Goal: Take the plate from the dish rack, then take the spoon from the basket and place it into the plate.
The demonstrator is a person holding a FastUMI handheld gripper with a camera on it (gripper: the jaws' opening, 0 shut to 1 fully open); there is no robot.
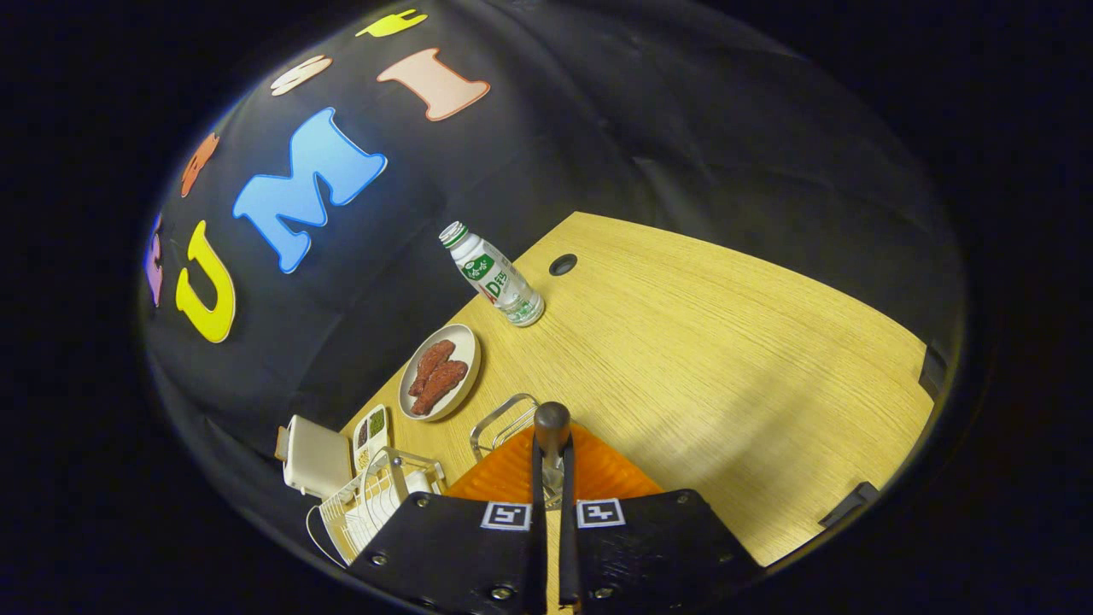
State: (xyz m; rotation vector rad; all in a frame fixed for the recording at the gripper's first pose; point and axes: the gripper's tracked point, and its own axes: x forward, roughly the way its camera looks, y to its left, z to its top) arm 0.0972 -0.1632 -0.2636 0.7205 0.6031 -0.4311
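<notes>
The gripper, fingers nearly closed on a dark spoon handle pointing forward, hangs over the orange plate, so the drop lies just below.

The orange ridged plate lies flat low in the frame; the dark-handled spoon stands pinched upright above it.

The tool has its fingers closed on the handle of a spoon, held over an orange plate on the bench. Just beyond sit a wire basket, a dish of sausages and a bottle; a white dish rack stands left.
</notes>
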